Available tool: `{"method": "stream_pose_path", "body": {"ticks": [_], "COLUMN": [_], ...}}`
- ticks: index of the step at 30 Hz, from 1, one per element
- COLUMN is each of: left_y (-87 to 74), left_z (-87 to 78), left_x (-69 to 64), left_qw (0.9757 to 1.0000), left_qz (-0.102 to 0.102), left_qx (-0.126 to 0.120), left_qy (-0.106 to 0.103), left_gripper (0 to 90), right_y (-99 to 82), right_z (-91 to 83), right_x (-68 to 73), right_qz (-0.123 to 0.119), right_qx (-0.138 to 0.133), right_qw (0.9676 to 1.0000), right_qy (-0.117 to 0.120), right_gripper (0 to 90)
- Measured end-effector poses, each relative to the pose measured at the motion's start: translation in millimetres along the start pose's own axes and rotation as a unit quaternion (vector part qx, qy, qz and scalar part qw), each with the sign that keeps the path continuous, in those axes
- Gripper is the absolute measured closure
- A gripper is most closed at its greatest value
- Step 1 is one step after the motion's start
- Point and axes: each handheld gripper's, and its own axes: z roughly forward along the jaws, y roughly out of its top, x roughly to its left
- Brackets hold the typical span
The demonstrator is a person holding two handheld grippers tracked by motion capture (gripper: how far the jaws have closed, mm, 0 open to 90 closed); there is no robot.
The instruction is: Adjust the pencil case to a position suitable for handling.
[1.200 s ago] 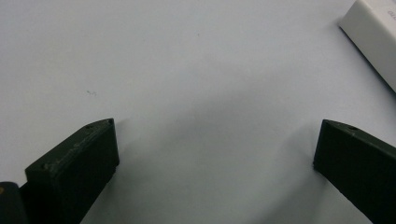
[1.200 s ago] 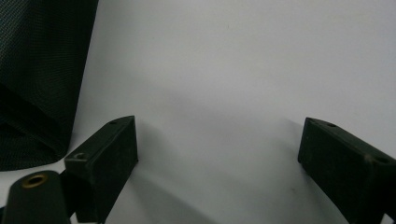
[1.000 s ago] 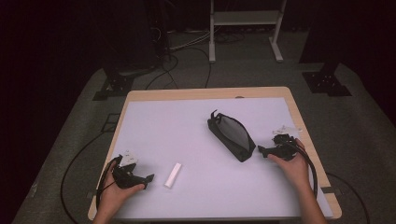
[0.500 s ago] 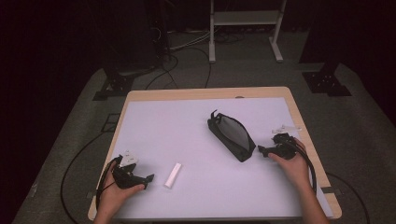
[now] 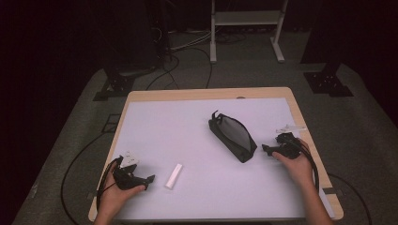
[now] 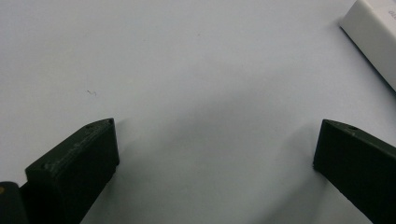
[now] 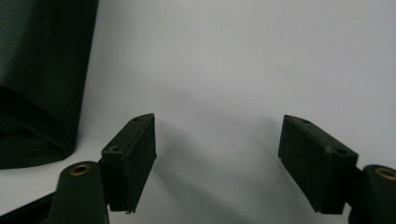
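Note:
A black zip pouch lies slantwise on the white table top, right of the middle. My right gripper rests on the table just right of the pouch, pointing at it. In the right gripper view the jaws stand open and have just been closing, with nothing between them; the pouch is at the left. A small white box lies near the front left. My left gripper rests left of it, open over bare table, with the box at the upper right.
The table has a wooden rim. Cables run over the grey floor behind and to the left. A white metal frame and dark stand bases are beyond the far edge.

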Motion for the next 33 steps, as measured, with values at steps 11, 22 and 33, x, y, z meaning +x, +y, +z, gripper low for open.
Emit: {"method": "stream_pose_path", "body": {"ticks": [11,22,33], "left_y": [0.0,-0.1,-0.1], "left_z": [0.0,-0.1,0.0], "left_x": [0.2,0.1,0.2], "left_qw": [1.0,1.0,1.0], "left_qz": [0.0,0.0,-0.001], "left_qx": [0.0,0.0,0.0], "left_qy": [-0.001,0.0,-0.001], "left_gripper": [0.0,0.0,0.0], "right_y": [10.7,25.0,35.1], "right_z": [-20.1,-48.1,-55.8], "right_x": [2.3,6.0,13.7], "right_qz": [0.01,0.004,-0.006], "right_qx": [-0.022,-0.06,-0.07], "right_qw": [0.9995,0.9978,0.9964], "right_qy": [0.018,0.027,0.048], "right_gripper": [29.3,31.3,32.8]}}
